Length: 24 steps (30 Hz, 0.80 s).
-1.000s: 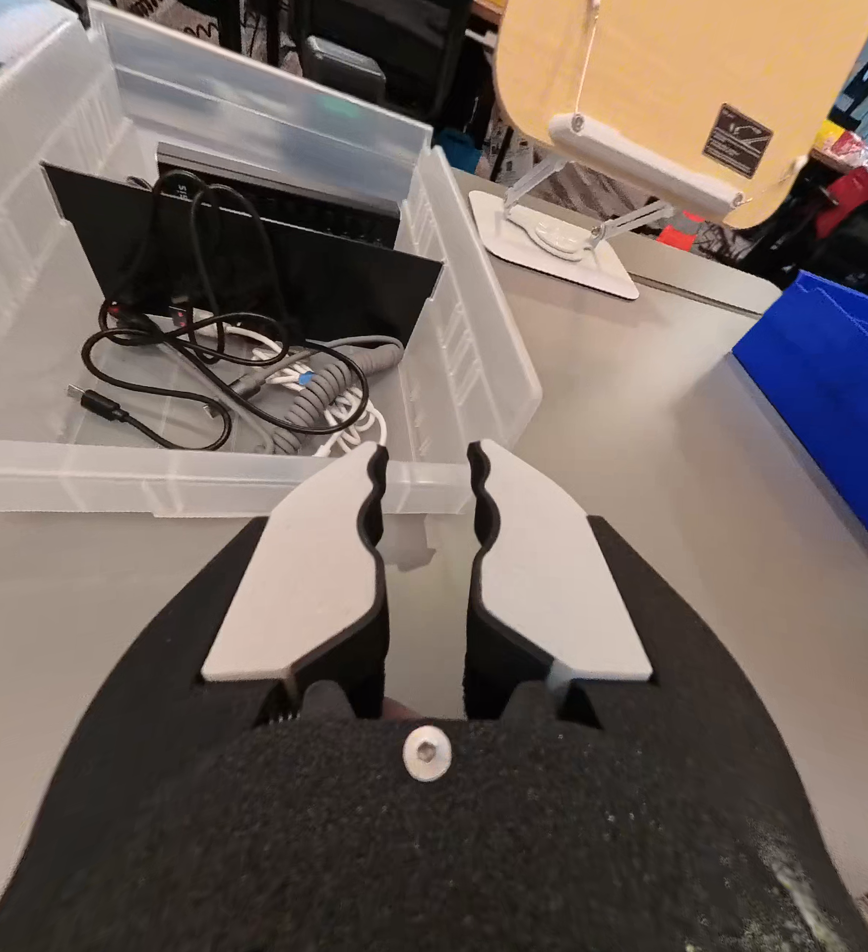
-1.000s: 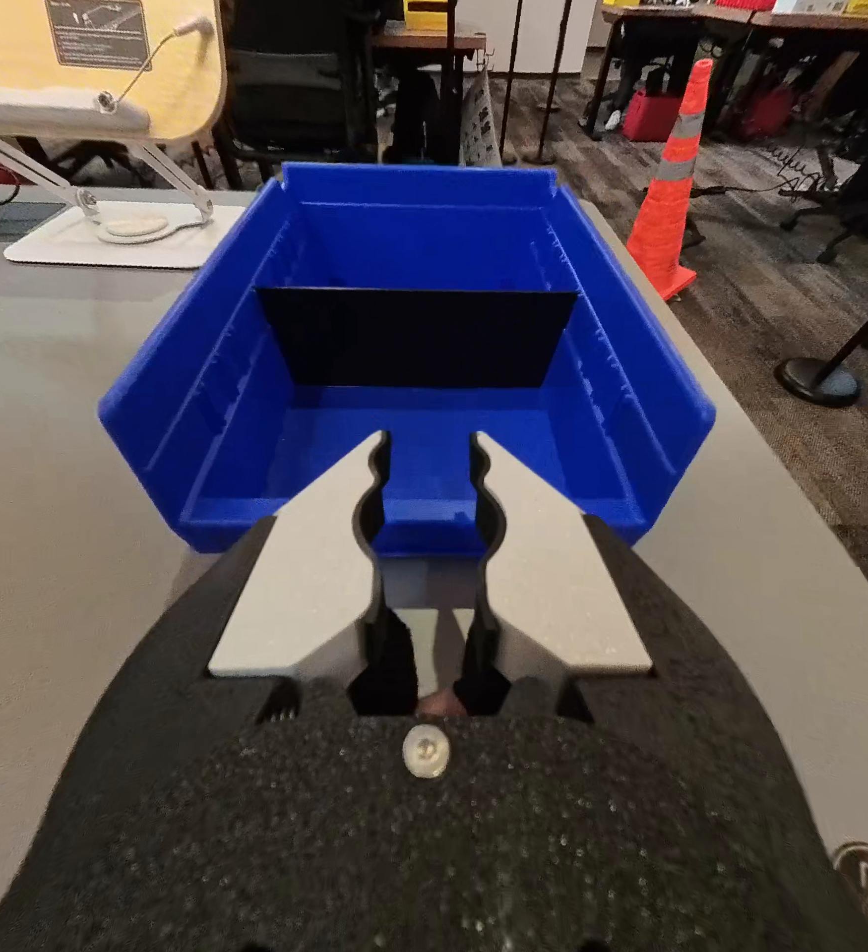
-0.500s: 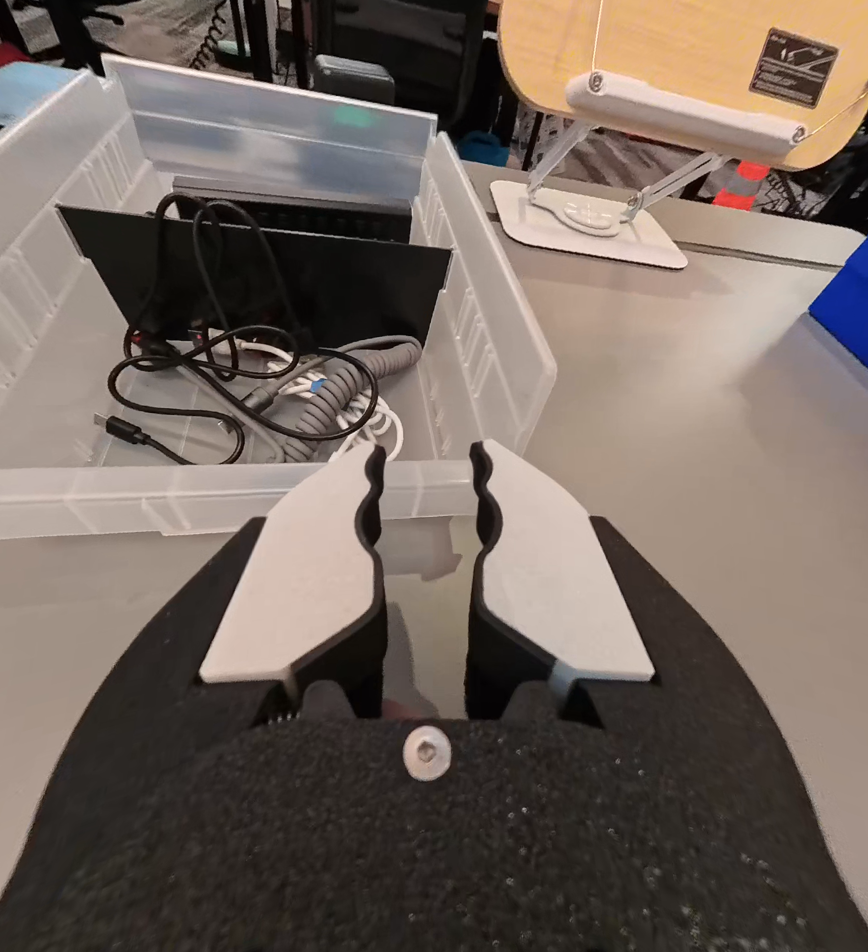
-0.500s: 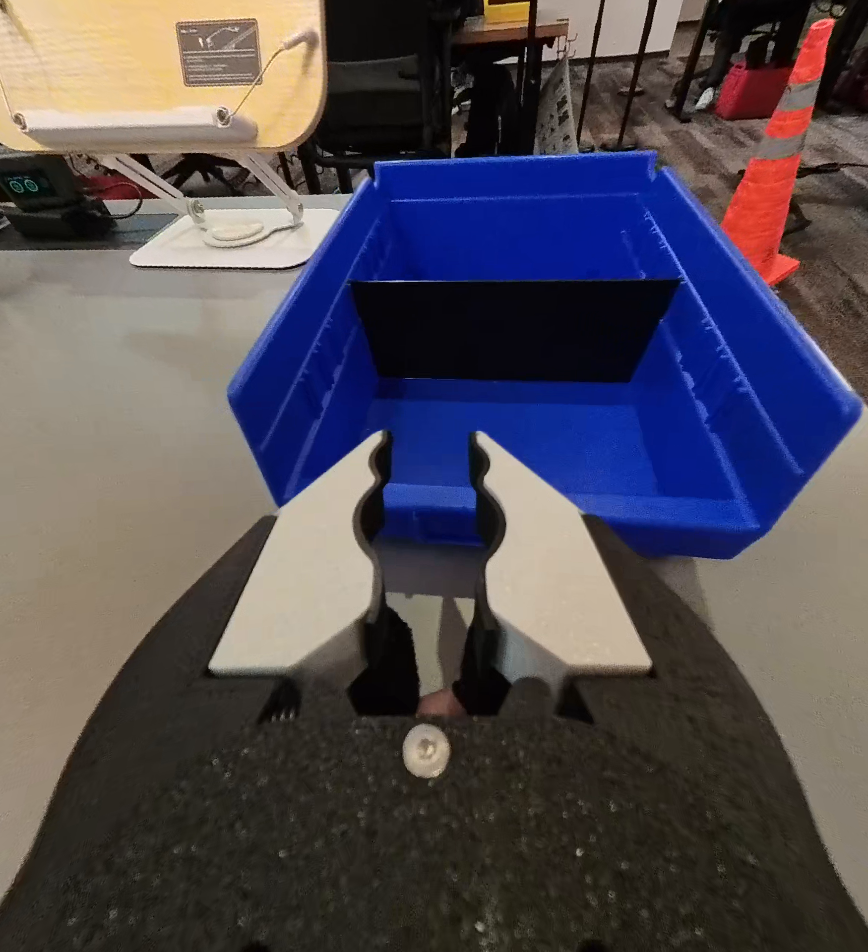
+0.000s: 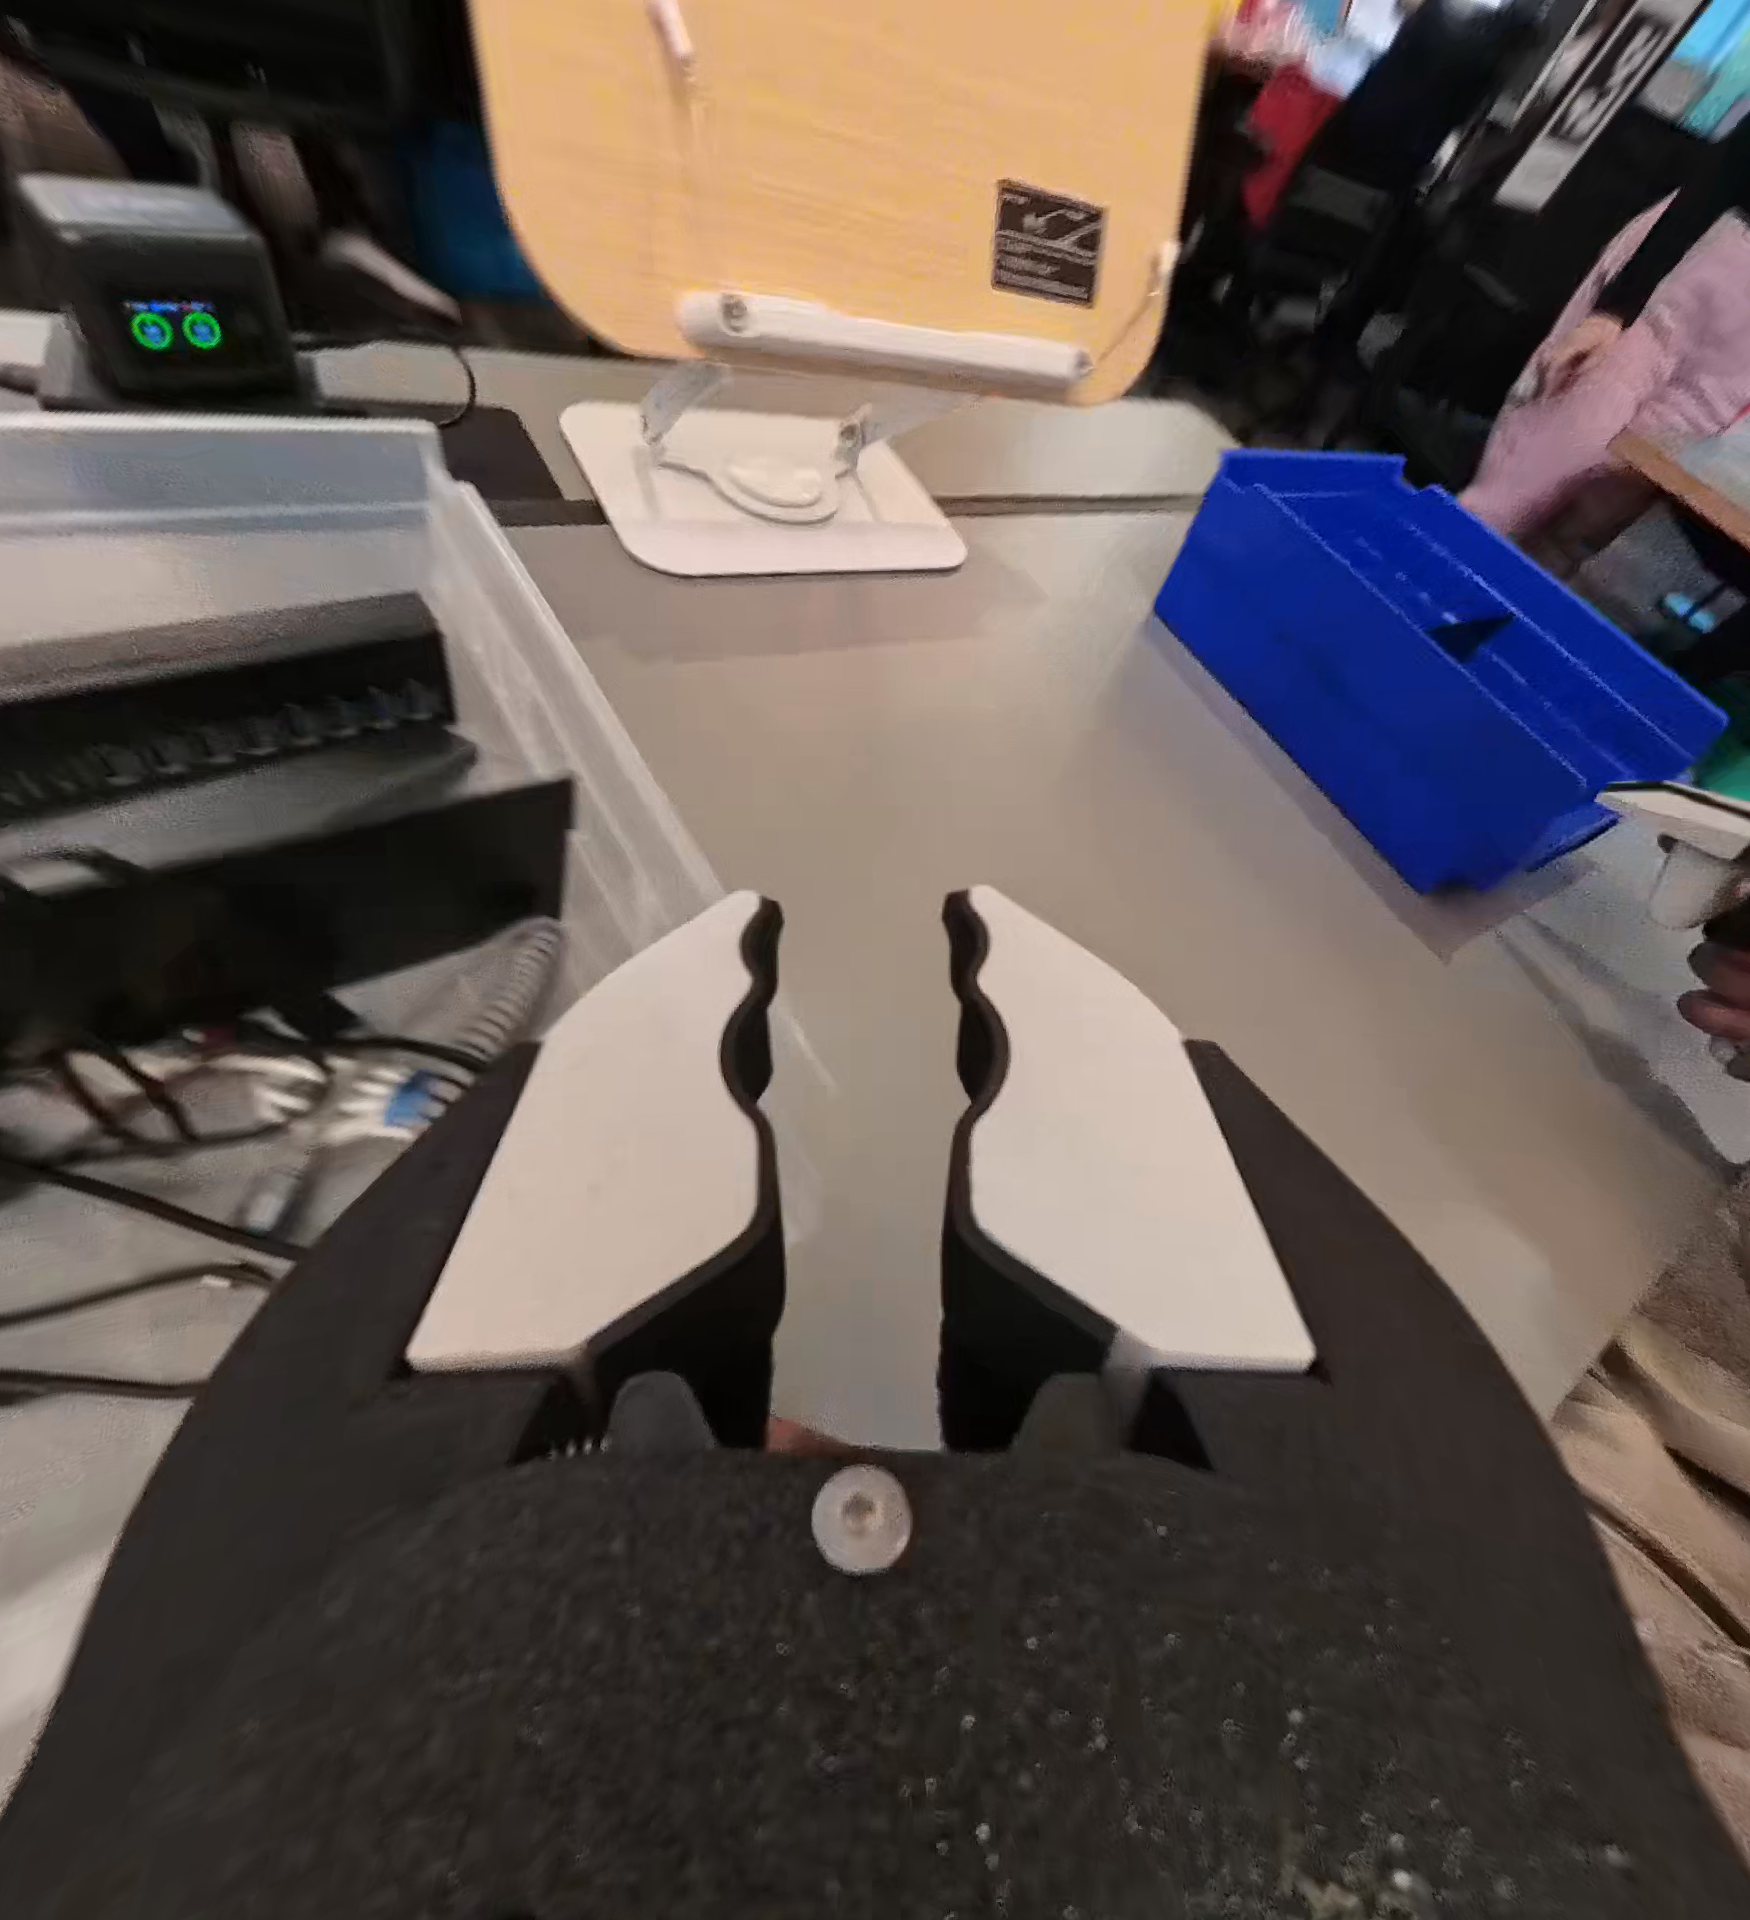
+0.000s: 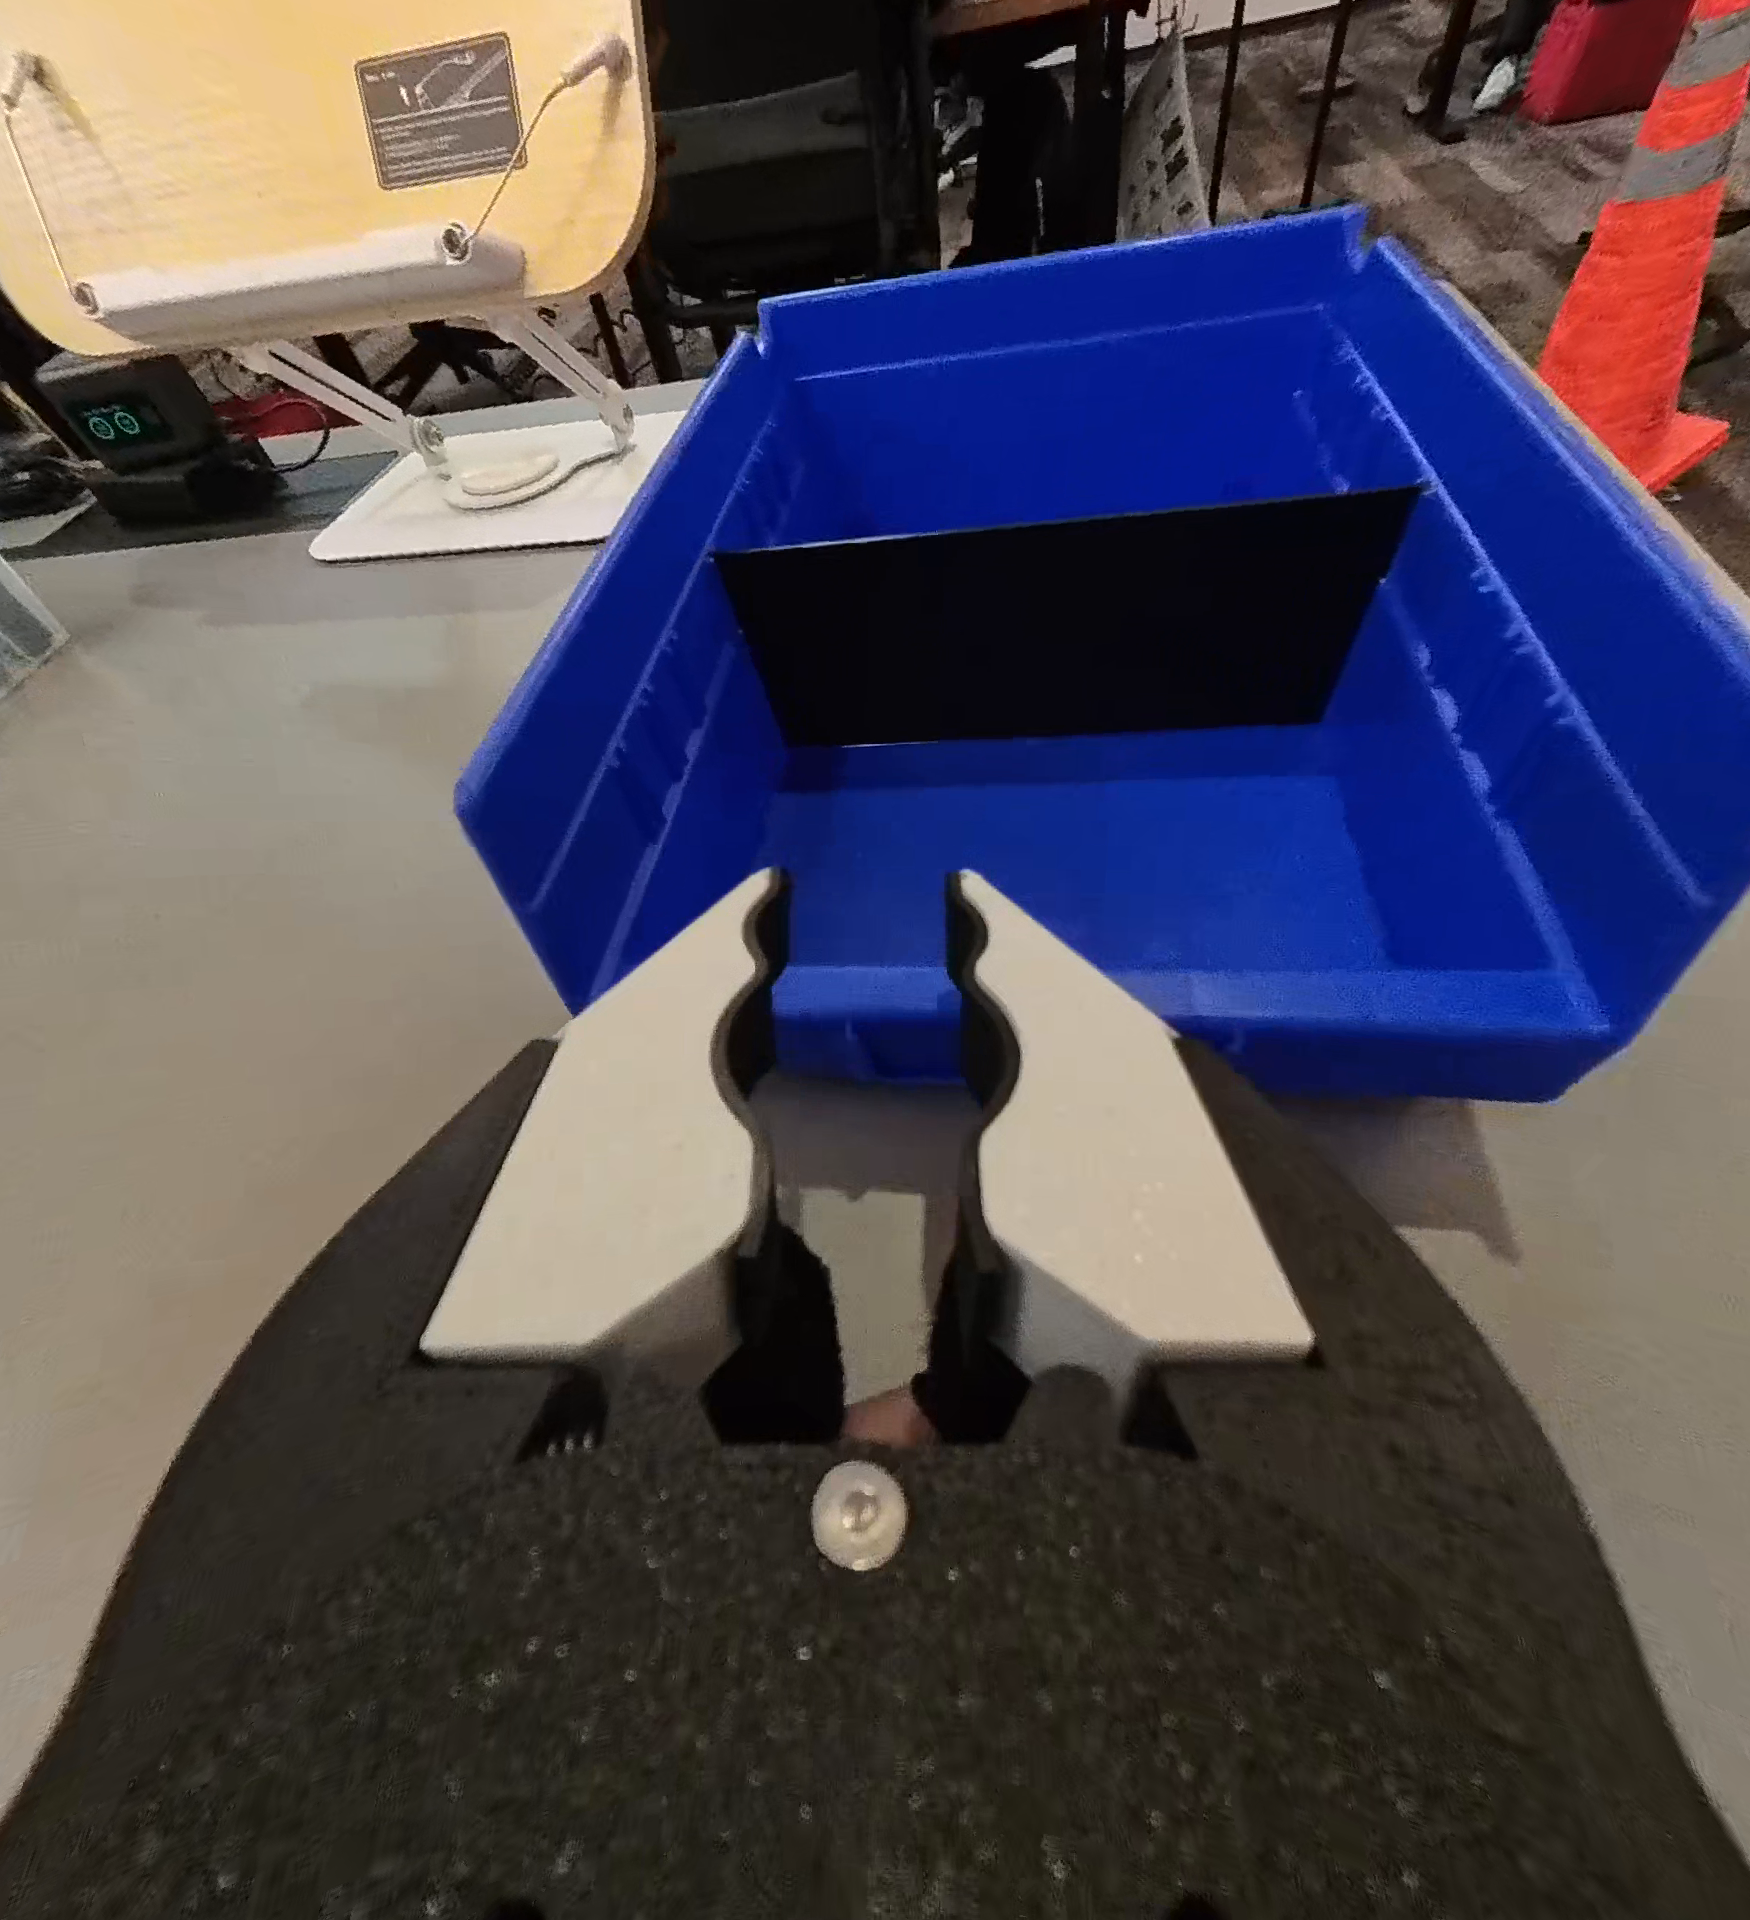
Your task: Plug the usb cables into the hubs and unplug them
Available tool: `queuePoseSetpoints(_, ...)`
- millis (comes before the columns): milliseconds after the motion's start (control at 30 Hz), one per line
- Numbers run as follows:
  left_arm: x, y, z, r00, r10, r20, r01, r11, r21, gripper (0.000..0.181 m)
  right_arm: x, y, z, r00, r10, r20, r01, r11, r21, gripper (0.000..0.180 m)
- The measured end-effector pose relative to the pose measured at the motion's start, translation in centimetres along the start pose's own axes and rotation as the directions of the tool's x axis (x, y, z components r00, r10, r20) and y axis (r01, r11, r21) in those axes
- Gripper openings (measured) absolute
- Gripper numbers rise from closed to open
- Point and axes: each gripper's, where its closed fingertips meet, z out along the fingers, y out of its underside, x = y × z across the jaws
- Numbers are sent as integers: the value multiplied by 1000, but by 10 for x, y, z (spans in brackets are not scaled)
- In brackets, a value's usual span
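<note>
A clear plastic bin (image 5: pixel 580 748) stands at the left of the left wrist view. It holds a black USB hub (image 5: pixel 175 717) behind a black divider (image 5: pixel 258 894), and a tangle of black, white and grey cables (image 5: pixel 185 1122) in front. My left gripper (image 5: pixel 858 914) is open and empty, above the bin's right front corner. My right gripper (image 6: pixel 866 894) is open and empty, just before the front lip of a blue bin (image 6: pixel 1141 821). It also shows at the right edge of the left wrist view (image 5: pixel 1723 831), held by a hand.
The blue bin (image 5: pixel 1422 665) has a black divider (image 6: pixel 1047 623) and nothing else in it. A wooden stand on a white base (image 5: pixel 777 499) sits at the table's back, next to a small black device with green lights (image 5: pixel 164 312). An orange cone (image 6: pixel 1660 239) stands on the floor. The grippers' ends are close to 50 centimetres from one another.
My left gripper has moved forward and turned right, so the clear bin slid to the left of its view. My right gripper has shifted left; the blue bin now sits right of centre.
</note>
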Motion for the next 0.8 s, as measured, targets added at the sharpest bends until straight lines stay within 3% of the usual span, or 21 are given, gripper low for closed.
queuePoseSetpoints(67,-39,-24,14,998,53,40,-44,979,-200,33,-5,-1,5,1000,-1,20,1,1000,1,30)
queuePoseSetpoints(100,-66,-30,25,988,126,86,-93,944,-316,44,-8,-1,7,1000,-3,29,4,1000,-5,30)
queuePoseSetpoints(200,-141,-23,57,932,330,151,-151,732,-665,64,-14,-7,6,999,-12,38,11,1000,17,29)
queuePoseSetpoints(267,-167,-11,76,915,386,120,-150,599,-787,64,-14,-9,4,999,-17,32,17,1000,26,29)
queuePoseSetpoints(433,-169,17,105,950,312,3,-137,424,-895,61,-10,-6,4,999,12,36,-13,1000,16,30)
queuePoseSetpoints(700,-186,35,123,926,375,-33,-153,297,-943,55,-4,-3,1,1000,15,24,-15,1000,12,29)
queuePoseSetpoints(800,-182,49,121,935,344,-83,-178,253,-951,42,-5,-5,0,1000,16,27,-17,1000,18,29)
